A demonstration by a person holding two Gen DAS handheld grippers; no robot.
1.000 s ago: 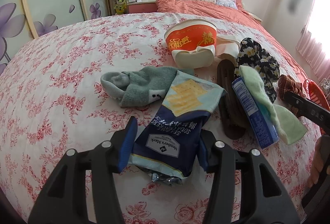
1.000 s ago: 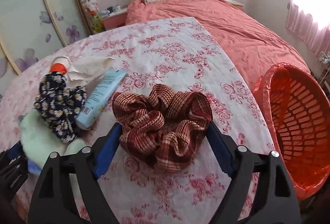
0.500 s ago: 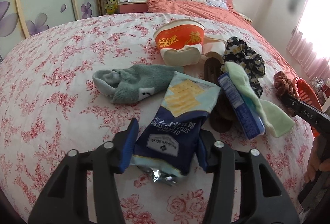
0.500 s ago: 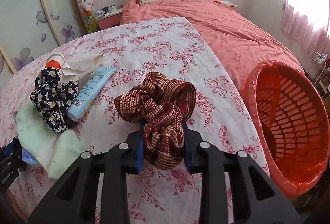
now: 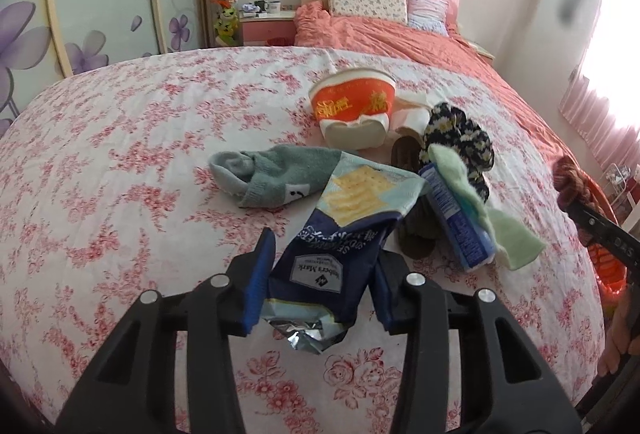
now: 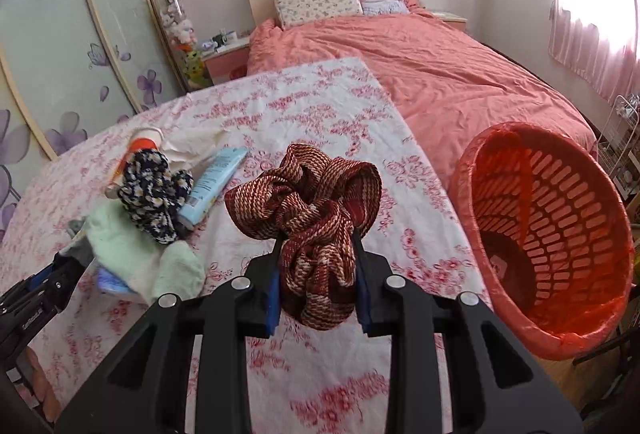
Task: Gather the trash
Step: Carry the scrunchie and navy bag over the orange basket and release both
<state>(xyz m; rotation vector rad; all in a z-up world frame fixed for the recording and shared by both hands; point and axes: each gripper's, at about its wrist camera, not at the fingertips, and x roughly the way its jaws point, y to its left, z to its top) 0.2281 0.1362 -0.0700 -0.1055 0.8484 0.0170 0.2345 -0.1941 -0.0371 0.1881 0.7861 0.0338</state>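
Since the frame a second ago: right hand-held gripper [image 6: 316, 276] has gone from wide open around the red-brown woven scrunchie [image 6: 310, 210] to pinched tight on its lower folds, and the scrunchie now hangs lifted clear of the floral surface [image 6: 320, 106]. Left hand-held gripper [image 5: 320, 276] is little changed: jaws part open, straddling the near end of the navy cracker wrapper [image 5: 344, 234], blue pads just beside the foil; whether they touch it I cannot tell.

Step in hand, by my reading: carry phase on the right, pre-grasp on the left.

Orange mesh bin [image 6: 548, 234] with red liner stands just off the right edge of the surface, mouth tilted toward the camera.

Next move calls for: swing right, over the bin rim, then release. Left needs to close on the wrapper before lifting. Crushed noodle cup [image 5: 354, 112] and blue tube [image 5: 456, 222] remain on the surface, further off.
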